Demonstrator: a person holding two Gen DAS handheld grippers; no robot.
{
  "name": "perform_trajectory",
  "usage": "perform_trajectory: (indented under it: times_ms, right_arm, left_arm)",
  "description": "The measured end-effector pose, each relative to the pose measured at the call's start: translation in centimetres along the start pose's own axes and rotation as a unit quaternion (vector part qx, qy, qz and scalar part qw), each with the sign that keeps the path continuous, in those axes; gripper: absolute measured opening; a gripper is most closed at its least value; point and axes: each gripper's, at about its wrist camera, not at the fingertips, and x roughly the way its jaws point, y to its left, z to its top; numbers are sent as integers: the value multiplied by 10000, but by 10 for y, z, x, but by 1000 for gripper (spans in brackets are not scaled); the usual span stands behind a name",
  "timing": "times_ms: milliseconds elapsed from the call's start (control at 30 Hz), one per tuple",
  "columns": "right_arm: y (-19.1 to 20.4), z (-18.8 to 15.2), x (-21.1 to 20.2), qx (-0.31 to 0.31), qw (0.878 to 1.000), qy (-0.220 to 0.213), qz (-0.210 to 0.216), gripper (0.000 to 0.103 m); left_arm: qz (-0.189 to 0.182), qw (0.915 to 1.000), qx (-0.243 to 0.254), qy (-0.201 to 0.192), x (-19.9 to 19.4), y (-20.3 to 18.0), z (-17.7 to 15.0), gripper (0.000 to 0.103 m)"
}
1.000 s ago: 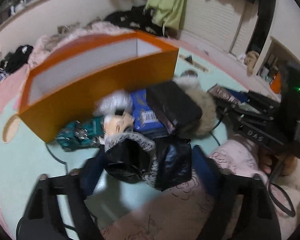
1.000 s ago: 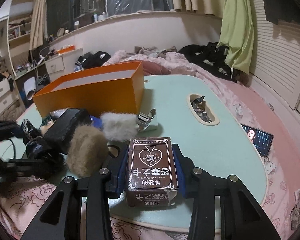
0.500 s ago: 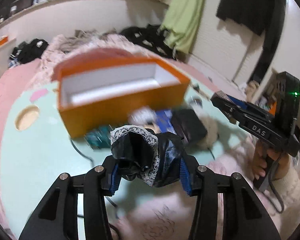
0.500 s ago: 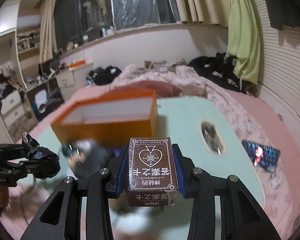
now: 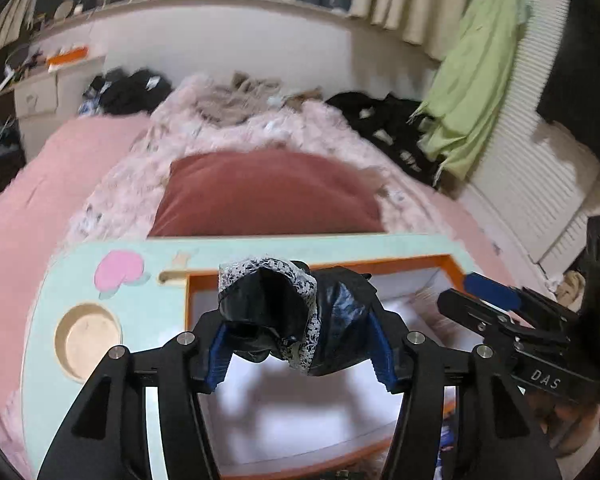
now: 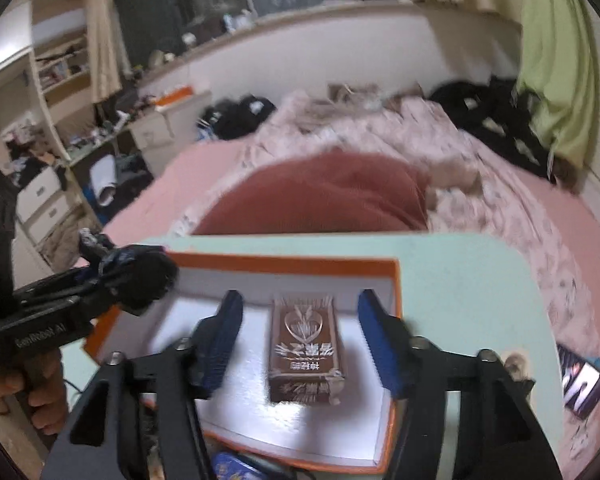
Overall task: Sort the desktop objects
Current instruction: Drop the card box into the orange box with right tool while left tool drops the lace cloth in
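Left wrist view: the left gripper is clenched on a crumpled black pouch with lace trim, which sits squeezed between the two blue-padded fingers and bulges up and forward past their tips. Pouch and fingers hang above the open orange box, whose white floor shows blurred below. The box stands on the pale green counter, which has a round recess to the left of the box. At the right edge the right gripper reaches over the box's right side — its blue pad is visible. Beyond the counter lies a bed with a dark red cushion.

Right wrist view: the right gripper has its fingers spread wide and released. A brown card box rests on the white floor of the orange box, between the two fingers but apart from both, with clear gaps on either side. The left gripper enters from the left, holding the black pouch over the box's far left corner. A phone with a lit screen lies off the counter to the right.
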Motion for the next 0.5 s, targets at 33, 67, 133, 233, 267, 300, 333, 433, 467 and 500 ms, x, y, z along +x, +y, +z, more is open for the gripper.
perform_trajectory:
  times_ms: [33, 67, 133, 233, 267, 300, 333, 433, 467, 500]
  right_arm:
    - [-3, -5, -6, 77, 9999, -74, 80, 63]
    - [-6, -10, -14, 143, 9997, -178, 118, 65]
    - [-6, -17, -29, 166, 9991, -364, 128, 71]
    - [-1, -33, -58, 104, 9984, -544, 102, 77]
    - [2, -37, -65, 66, 9983, -562, 116, 77]
    - [5, -46, -76, -10, 9982, -586, 134, 79]
    - [8, -55, -83, -74, 9981, -601, 131, 81]
    - [15, -92, -104, -348, 9977, -578, 41, 87]
    - [16, -108, -110, -448, 9976, -528, -46, 87]
    - [15, -117, -110, -483, 9977, -462, -113, 87]
  left_arm:
    - [-49, 10000, -21, 47, 0, 1, -2, 57]
    - [-125, 9999, -25, 32, -4, 3, -7, 59]
    - [-191, 9998, 31, -110, -15, 5, -15, 66]
    - [-214, 9990, 225, -306, -38, -1, -30, 71]
    - [-237, 9988, 288, -313, -44, -4, -34, 71]
    - [-268, 9985, 377, -291, -51, -8, -41, 71]
    - [-286, 9982, 472, -229, -58, -10, -50, 71]
    - [-332, 9971, 679, -37, -73, -12, -77, 71]
    - [-340, 9968, 720, 38, -76, -12, -88, 71]
    - [-324, 9968, 722, 121, -79, -10, -100, 71]
